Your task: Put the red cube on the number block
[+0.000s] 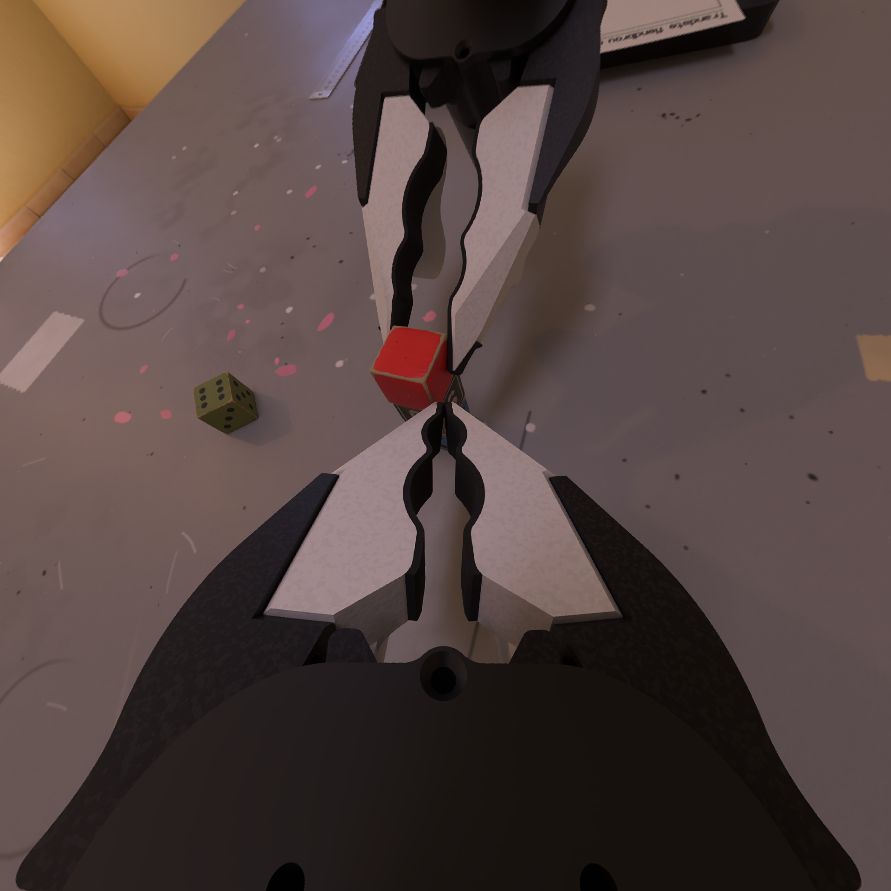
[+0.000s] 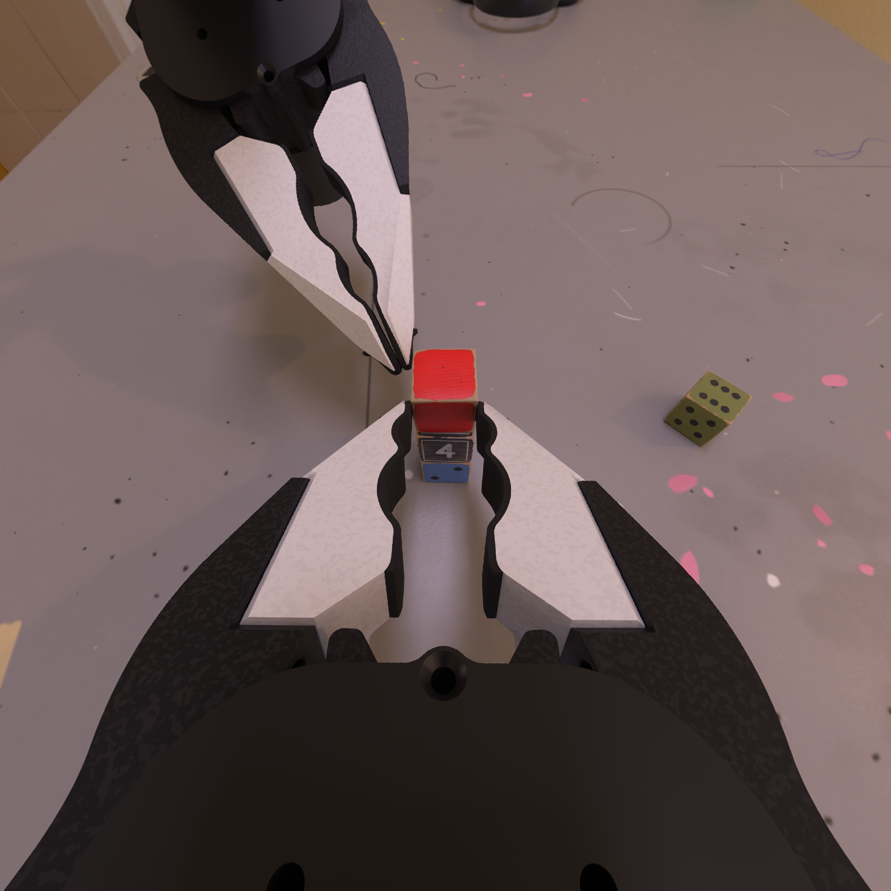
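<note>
Counter: grey counter (image 2: 627, 299), scuffed, flecked with pink and black spots and faint pencil circles; a yellow wall runs along one edge in the left wrist view.
Red cube: red cube (image 2: 444, 383) sits on top of a stack, squarely over the number block (image 2: 444, 450), which itself rests on a blue block (image 2: 445, 473) with dark pips. No long axis of its own; the stack's long axis stands upright from the counter, and the cube's top face points straight up.
Cube, left wrist view: the cube (image 1: 410, 371) shows one corner edge toward the camera, so it looks turned on the diagonal from this side; only a sliver of the number block (image 1: 455, 393) peeks out below it.
Right gripper: right gripper (image 2: 444, 410) has its fingers either side of the red cube, dark inner pads against or just beside the cube's two side faces; whether they press it I cannot tell for certain, but the fingers are set at cube width.
Left gripper: left gripper (image 1: 442, 410) has its fingers closed, tips almost meeting with nothing between them; the tips hang just beside the stack, near the cube's upper edge.
Green die: green die (image 2: 708, 407) lies on the counter well apart from the stack, slightly tilted in view.
</note>
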